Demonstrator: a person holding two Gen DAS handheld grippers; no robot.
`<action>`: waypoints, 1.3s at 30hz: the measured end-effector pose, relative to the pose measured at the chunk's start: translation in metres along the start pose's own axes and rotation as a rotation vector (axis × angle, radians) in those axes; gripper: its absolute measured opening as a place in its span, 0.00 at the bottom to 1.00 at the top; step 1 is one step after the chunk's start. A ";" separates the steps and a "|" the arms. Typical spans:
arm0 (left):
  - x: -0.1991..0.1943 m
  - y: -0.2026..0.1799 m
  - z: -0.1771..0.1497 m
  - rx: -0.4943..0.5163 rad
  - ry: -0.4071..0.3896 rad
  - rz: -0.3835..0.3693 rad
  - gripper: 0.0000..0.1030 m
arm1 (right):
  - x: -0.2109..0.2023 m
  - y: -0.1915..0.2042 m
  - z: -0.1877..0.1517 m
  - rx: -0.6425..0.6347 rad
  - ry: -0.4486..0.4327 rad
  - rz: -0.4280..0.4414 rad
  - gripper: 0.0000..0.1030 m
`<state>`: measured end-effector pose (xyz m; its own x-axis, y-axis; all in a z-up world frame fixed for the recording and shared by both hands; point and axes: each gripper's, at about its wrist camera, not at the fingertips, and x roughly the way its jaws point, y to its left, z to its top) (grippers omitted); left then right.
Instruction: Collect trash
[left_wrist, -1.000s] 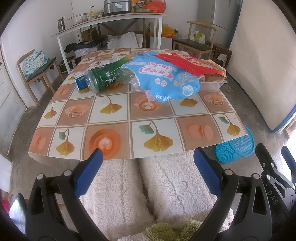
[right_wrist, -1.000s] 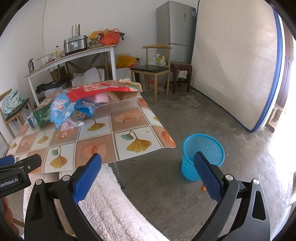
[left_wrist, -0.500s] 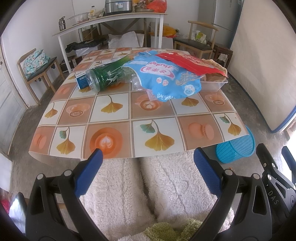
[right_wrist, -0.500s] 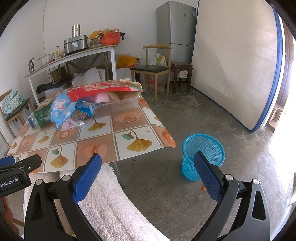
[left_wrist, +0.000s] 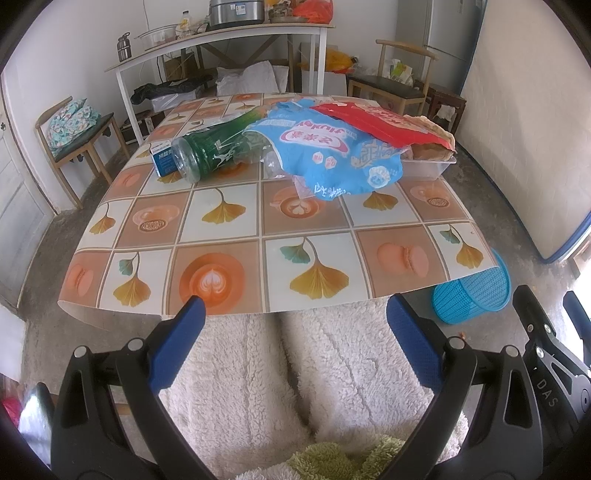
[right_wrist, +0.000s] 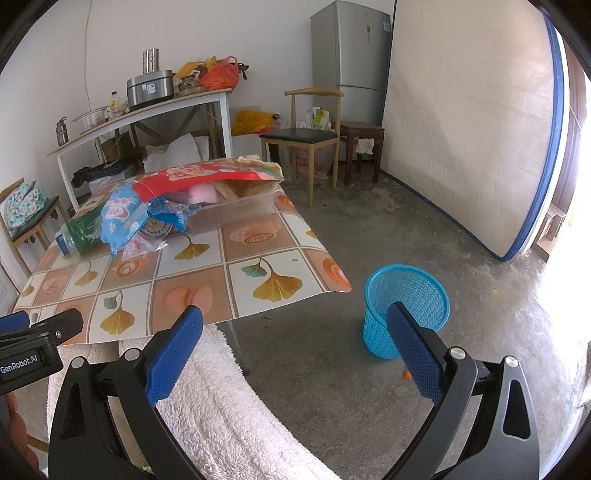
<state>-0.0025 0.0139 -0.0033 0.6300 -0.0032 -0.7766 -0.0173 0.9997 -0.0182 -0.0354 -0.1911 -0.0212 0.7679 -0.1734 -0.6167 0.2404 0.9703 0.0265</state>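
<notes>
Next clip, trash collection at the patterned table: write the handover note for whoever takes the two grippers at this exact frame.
Left gripper: open, empty, held short of the table's near edge.
Right gripper: open, empty, aimed toward the blue mesh wastebasket on the floor right of the table.
Trash, all on the table's far half: green plastic bottle on its side, small blue box behind it, blue snack bag, red snack bag lying over a clear plastic tray.
Done: nothing visibly collected.
Left: every piece into the wastebasket.
</notes>
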 end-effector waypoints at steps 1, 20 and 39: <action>0.000 0.001 0.000 0.000 0.001 0.000 0.92 | 0.000 0.000 0.000 0.000 0.000 0.000 0.94; -0.001 0.007 -0.005 -0.002 0.007 0.008 0.92 | 0.003 0.001 -0.004 0.001 0.009 0.010 0.94; 0.011 0.026 0.005 -0.028 -0.013 -0.001 0.92 | 0.030 0.008 0.029 -0.131 -0.074 0.055 0.94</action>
<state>0.0076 0.0398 -0.0091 0.6402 -0.0041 -0.7682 -0.0381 0.9986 -0.0371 0.0062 -0.1934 -0.0167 0.8206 -0.1265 -0.5574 0.1210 0.9915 -0.0468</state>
